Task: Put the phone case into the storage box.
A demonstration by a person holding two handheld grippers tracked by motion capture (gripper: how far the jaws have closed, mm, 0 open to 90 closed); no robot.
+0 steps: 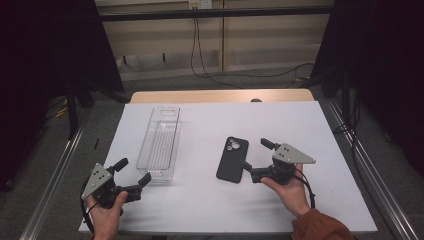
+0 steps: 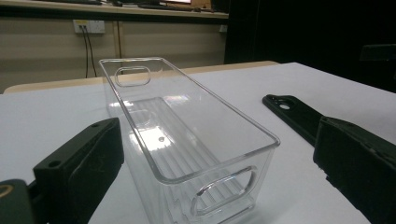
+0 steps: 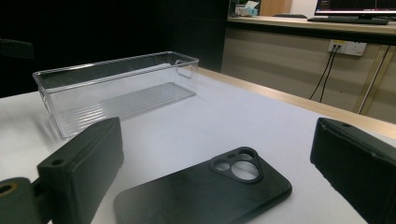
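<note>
A clear plastic bin (image 1: 161,141) lies lengthwise on the white table (image 1: 210,200), left of centre, with nothing inside. A black phone (image 1: 232,159) lies face down to its right, camera end away from me. My left gripper (image 1: 132,171) is open just short of the bin's near end (image 2: 219,191). My right gripper (image 1: 256,155) is open beside the phone's right edge, and the phone (image 3: 210,193) lies low between its jaws without touching them. The bin (image 3: 116,88) appears farther off in the right gripper view, and the phone (image 2: 292,114) off to the right in the left gripper view.
The table's wooden far edge (image 1: 220,95) borders a floor with cables (image 1: 210,75). Metal rails (image 1: 370,185) run along both sides of the table. Dark curtains hang at the left and right. A desk with a monitor (image 3: 355,7) stands in the background.
</note>
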